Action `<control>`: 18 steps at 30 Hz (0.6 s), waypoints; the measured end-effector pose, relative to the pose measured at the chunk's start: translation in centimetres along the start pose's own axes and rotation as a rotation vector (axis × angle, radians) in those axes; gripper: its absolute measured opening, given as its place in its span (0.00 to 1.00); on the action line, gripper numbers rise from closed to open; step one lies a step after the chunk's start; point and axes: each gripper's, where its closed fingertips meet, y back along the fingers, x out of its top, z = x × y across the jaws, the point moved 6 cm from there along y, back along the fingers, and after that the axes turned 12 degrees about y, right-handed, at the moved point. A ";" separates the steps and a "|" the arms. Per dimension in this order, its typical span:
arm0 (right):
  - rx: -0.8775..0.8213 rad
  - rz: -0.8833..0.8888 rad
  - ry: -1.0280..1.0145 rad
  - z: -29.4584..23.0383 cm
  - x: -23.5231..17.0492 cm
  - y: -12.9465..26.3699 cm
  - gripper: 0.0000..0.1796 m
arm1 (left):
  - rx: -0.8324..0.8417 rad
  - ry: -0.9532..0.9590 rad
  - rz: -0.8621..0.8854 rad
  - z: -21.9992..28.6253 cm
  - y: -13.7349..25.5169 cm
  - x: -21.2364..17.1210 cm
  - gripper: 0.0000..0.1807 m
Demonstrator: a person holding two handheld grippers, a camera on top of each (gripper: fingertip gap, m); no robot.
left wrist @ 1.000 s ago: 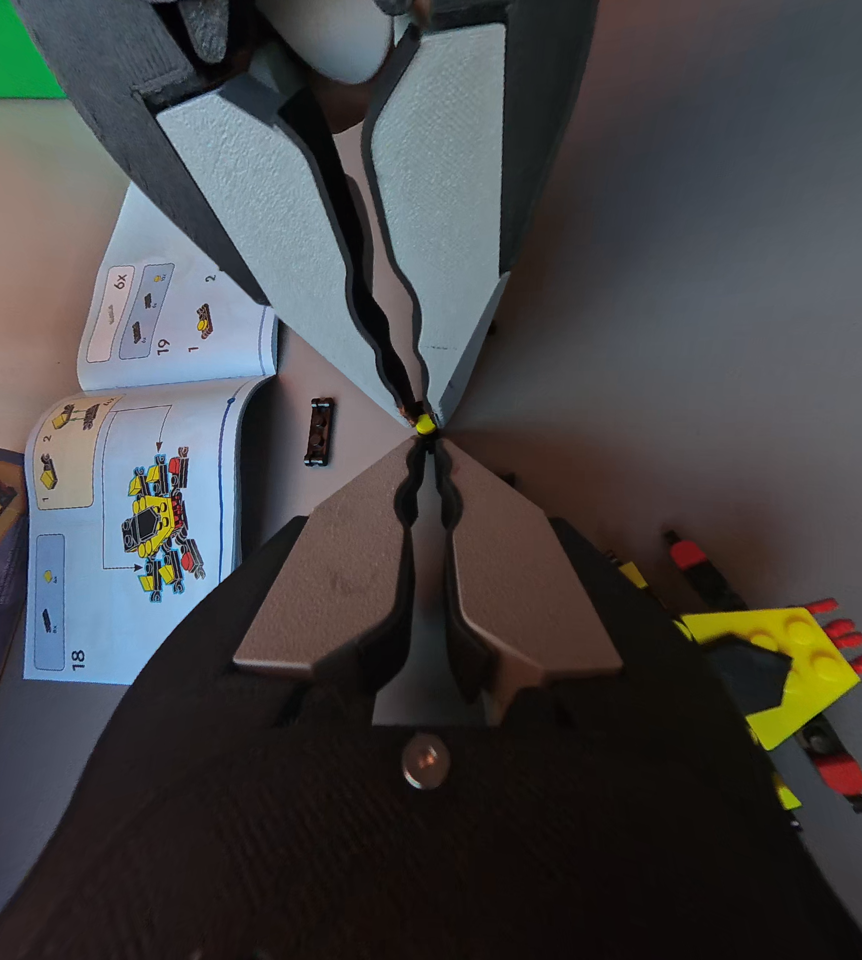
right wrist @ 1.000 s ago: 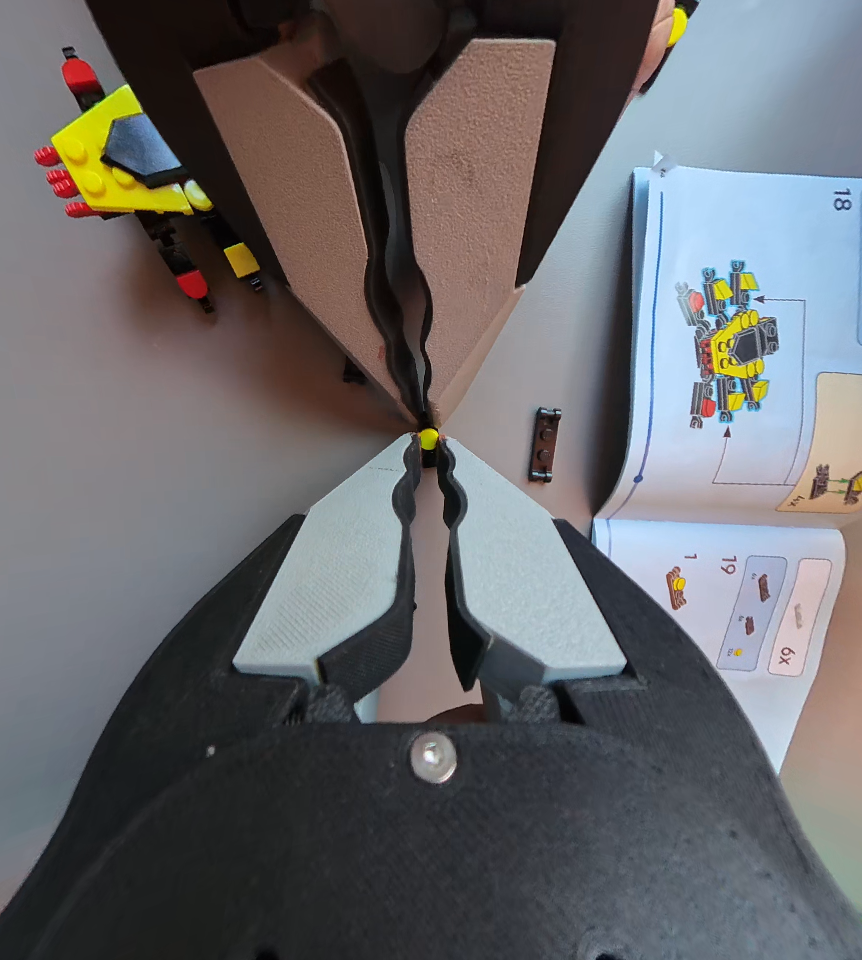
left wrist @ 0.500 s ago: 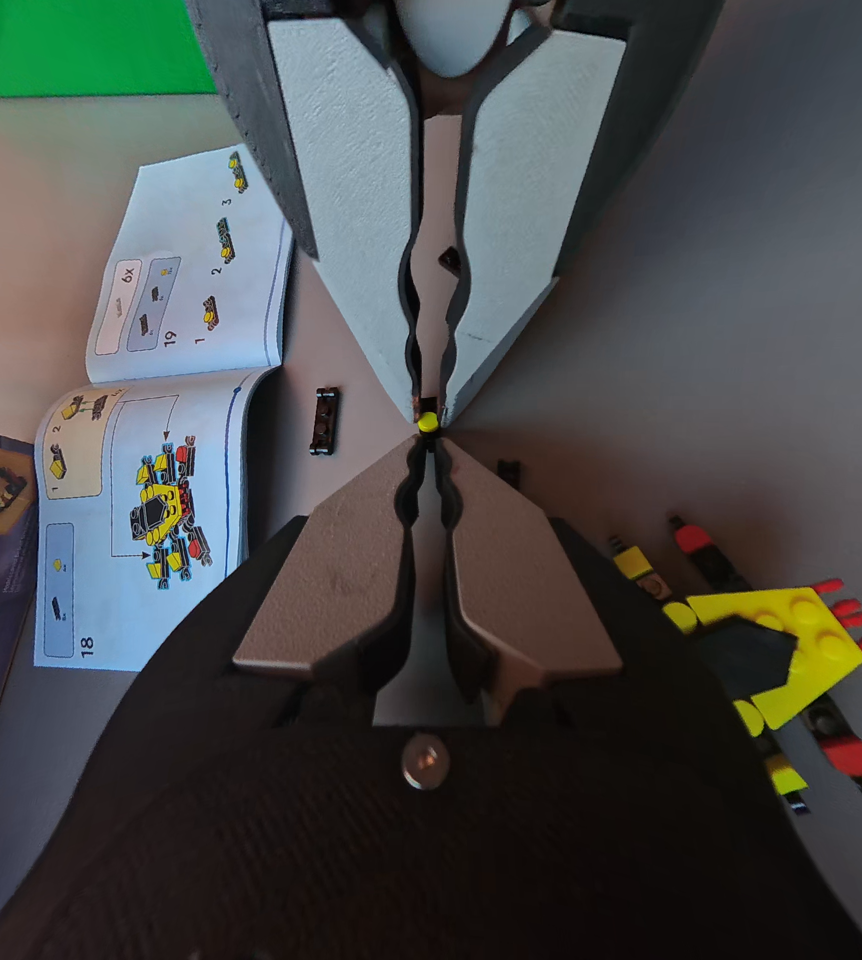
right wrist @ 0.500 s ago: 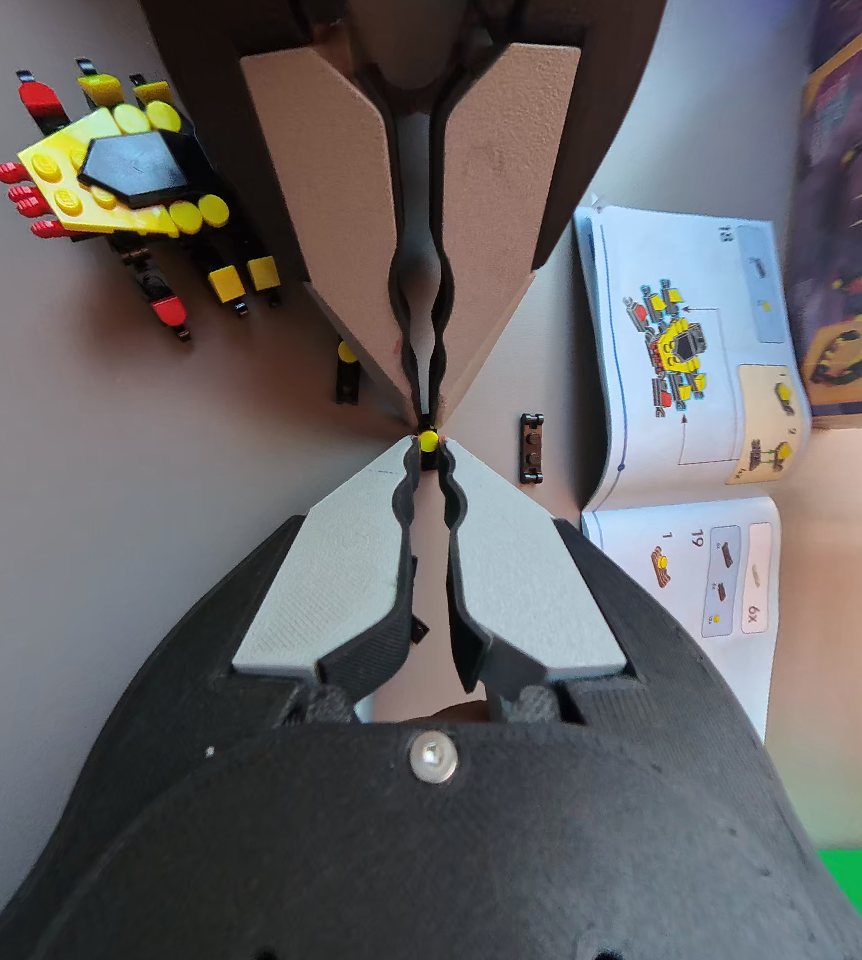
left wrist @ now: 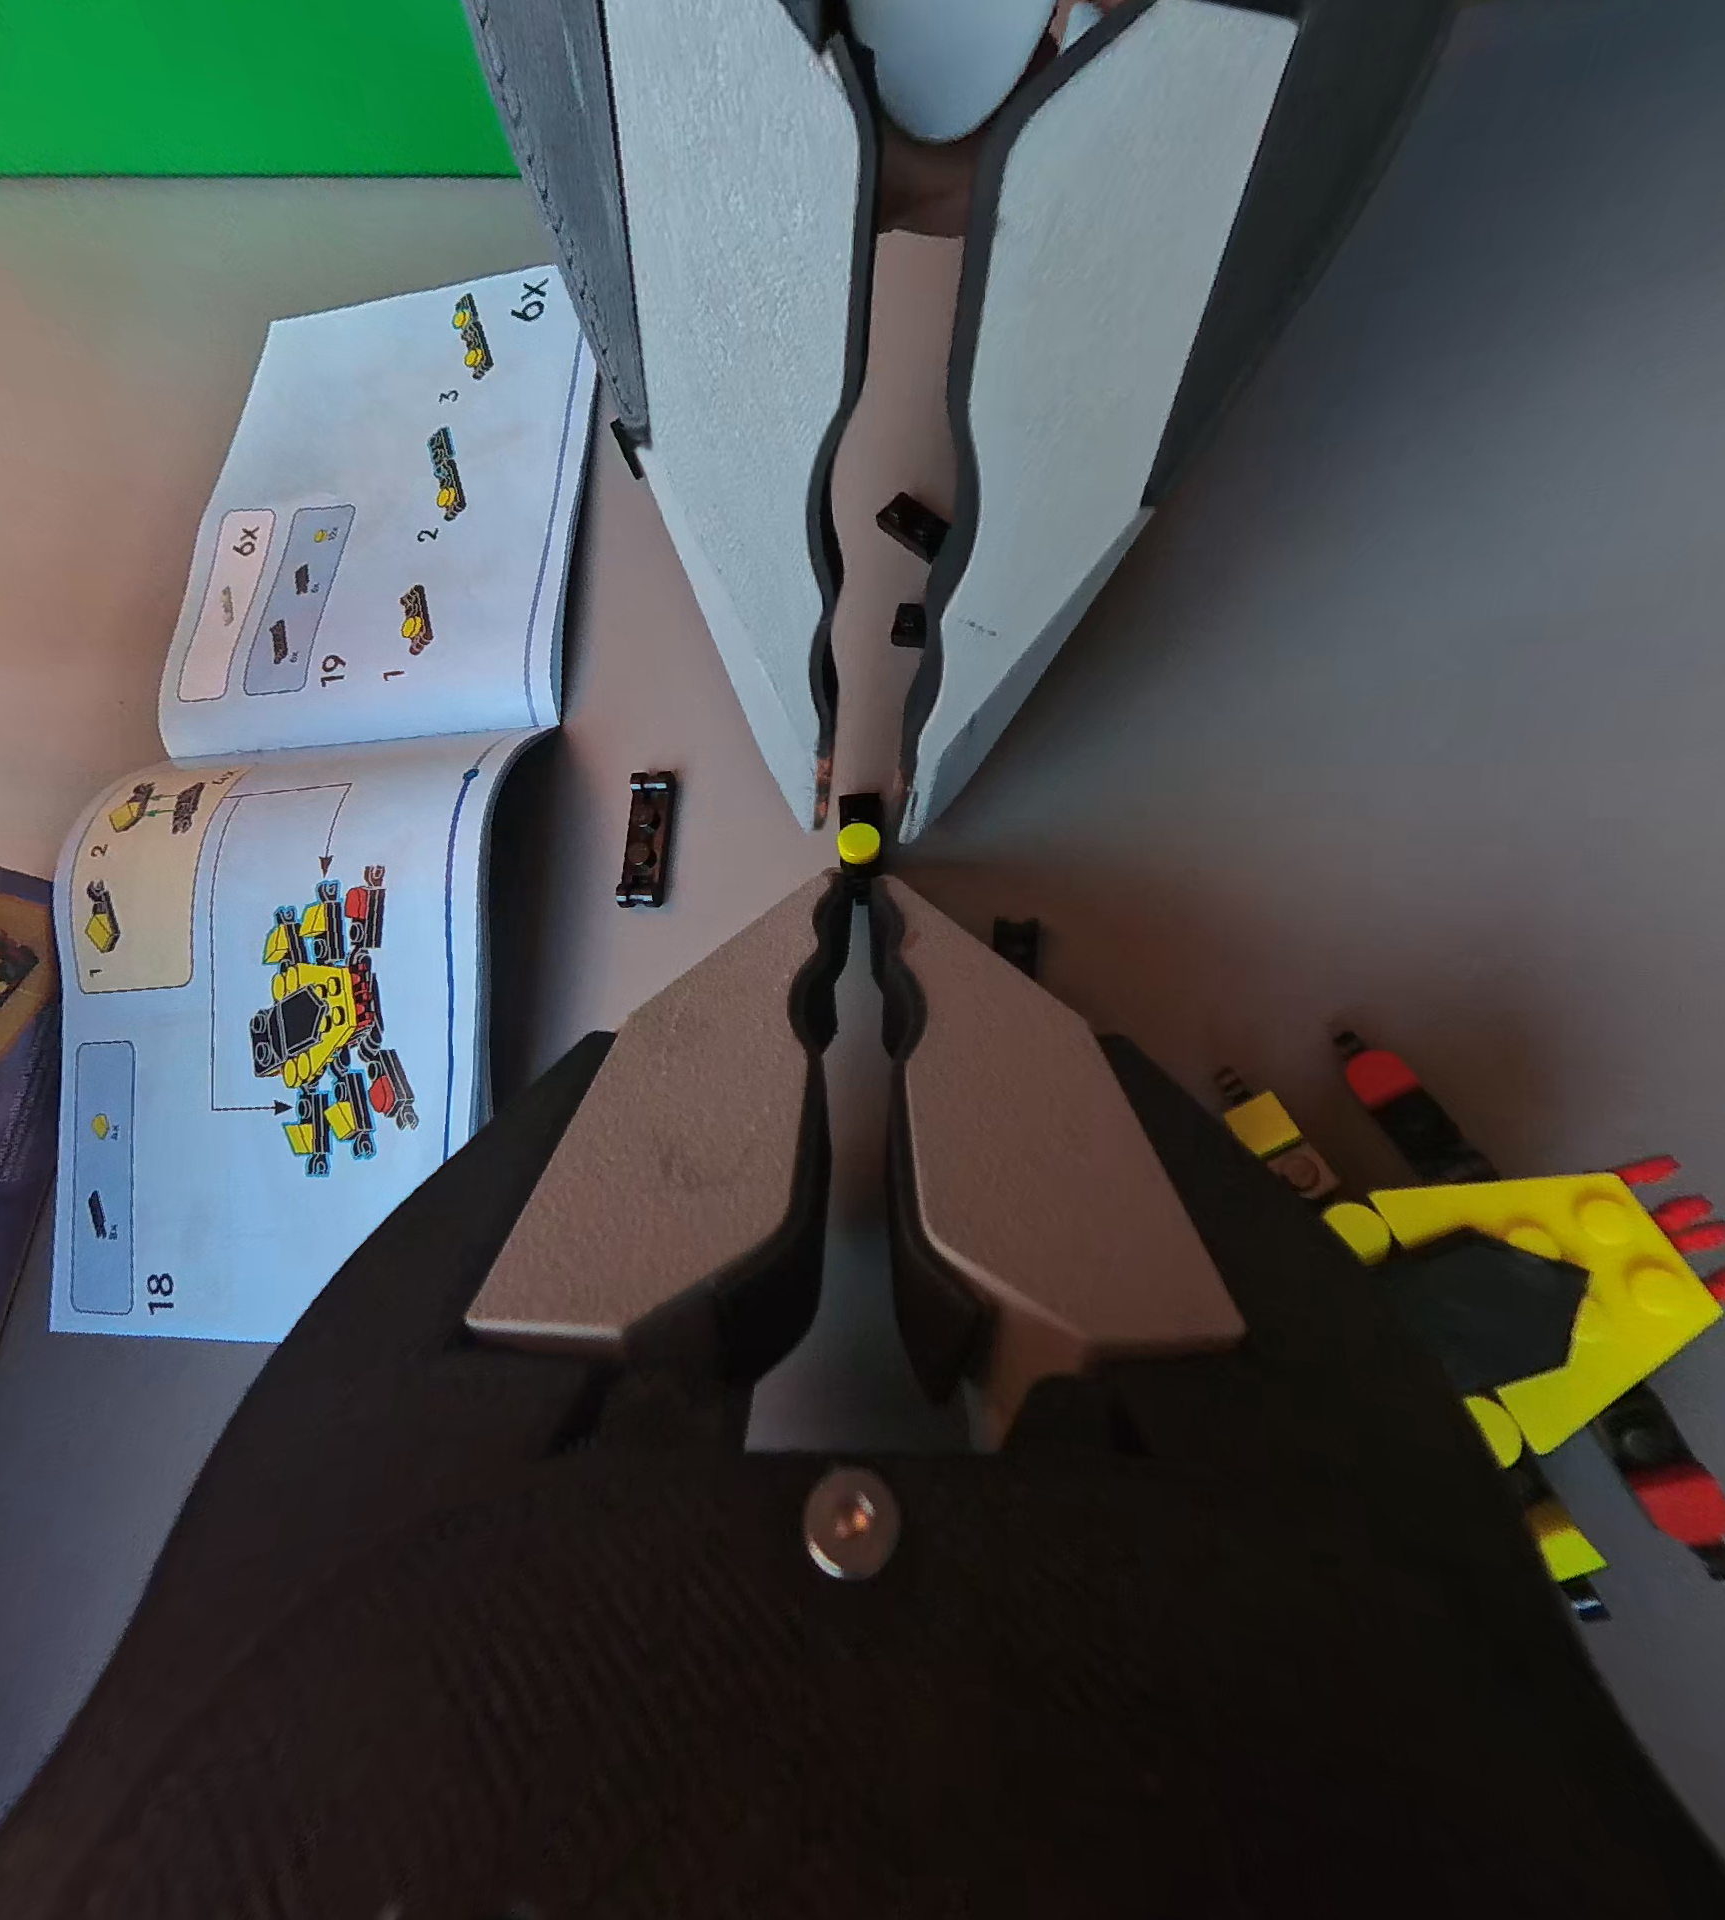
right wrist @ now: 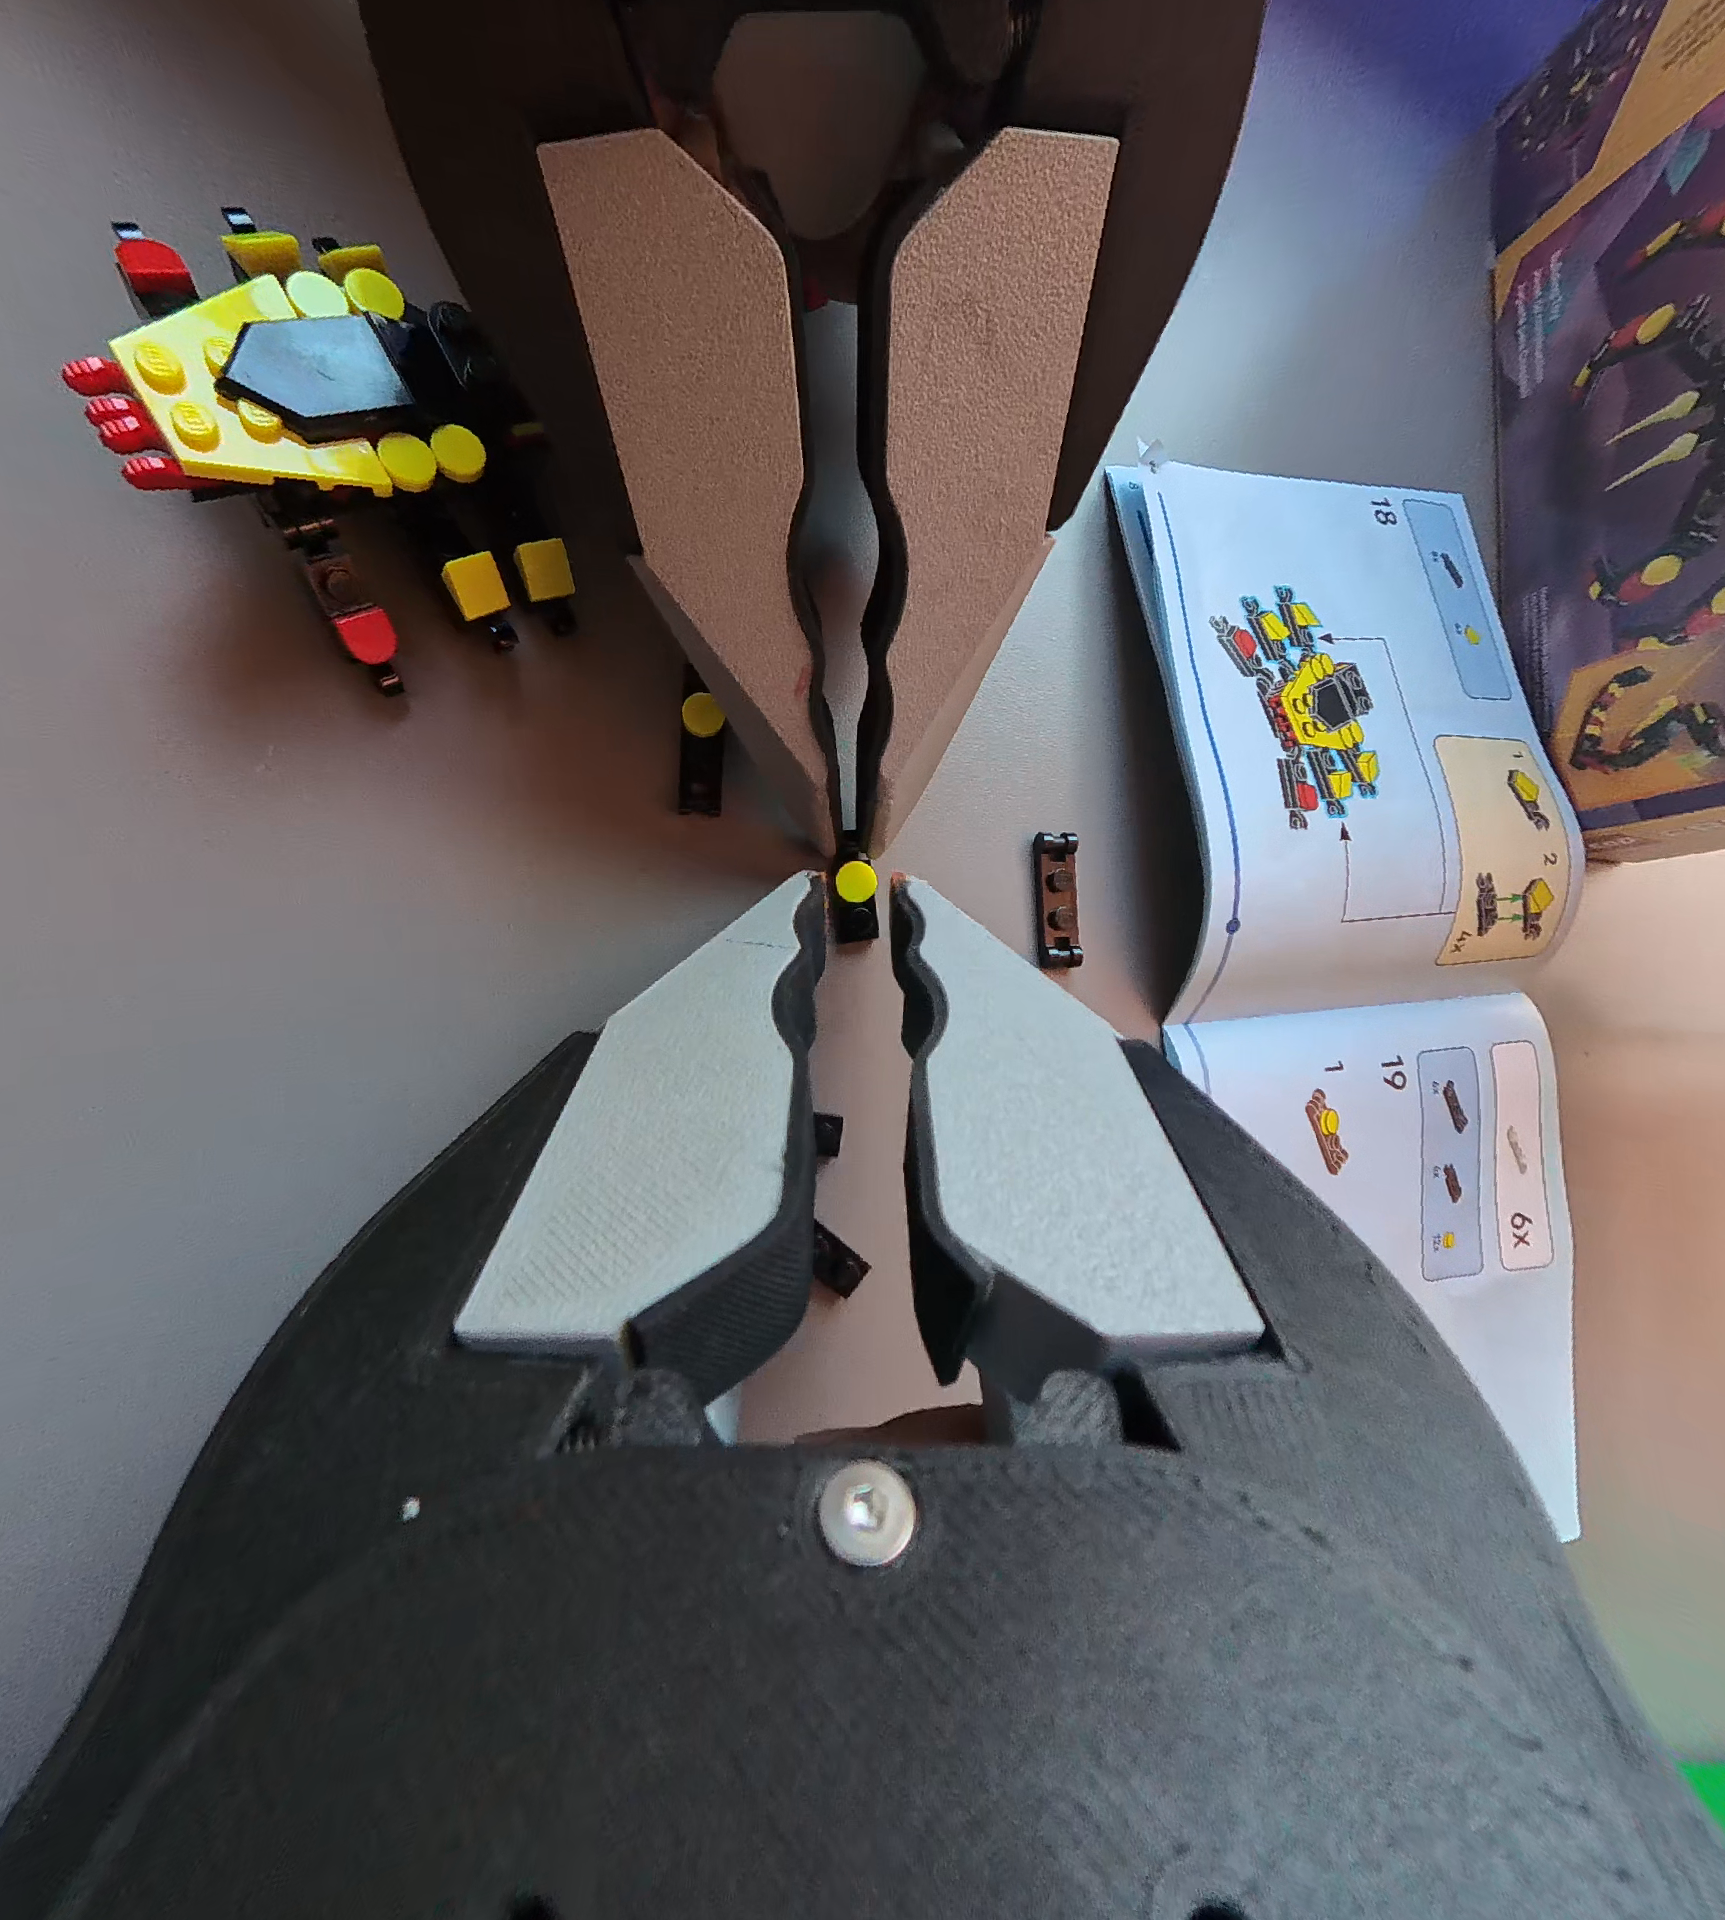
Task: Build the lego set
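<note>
Opens right gripper (right wrist: pixel 855 885) narrowly, off tiny black plate (right wrist: pixel 856 921) at frame centre; keeps left gripper (left wrist: pixel 855 894) pinching it. Light, stiff, slippery: grip long edges.

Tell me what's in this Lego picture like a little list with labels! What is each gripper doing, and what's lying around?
left gripper: shut on the small black piece, which has a yellow round tile on top
right gripper: open, one finger on each side of that piece, with small gaps
model: yellow, black and red, partly built, on the table
booklet: lying open
loose black plate: flat on the table between the grippers and the booklet
box: purple, beside the booklet
</note>
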 end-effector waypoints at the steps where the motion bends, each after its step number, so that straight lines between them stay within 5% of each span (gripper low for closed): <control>1: -0.002 0.007 -0.003 0.0 0.0 0.1 0.05 | 0.000 0.000 0.000 0.0 0.0 0.0 0.00; 18: 0.010 0.055 0.007 -0.1 -0.1 -0.3 0.00 | -0.011 0.012 -0.002 0.0 0.0 0.0 0.00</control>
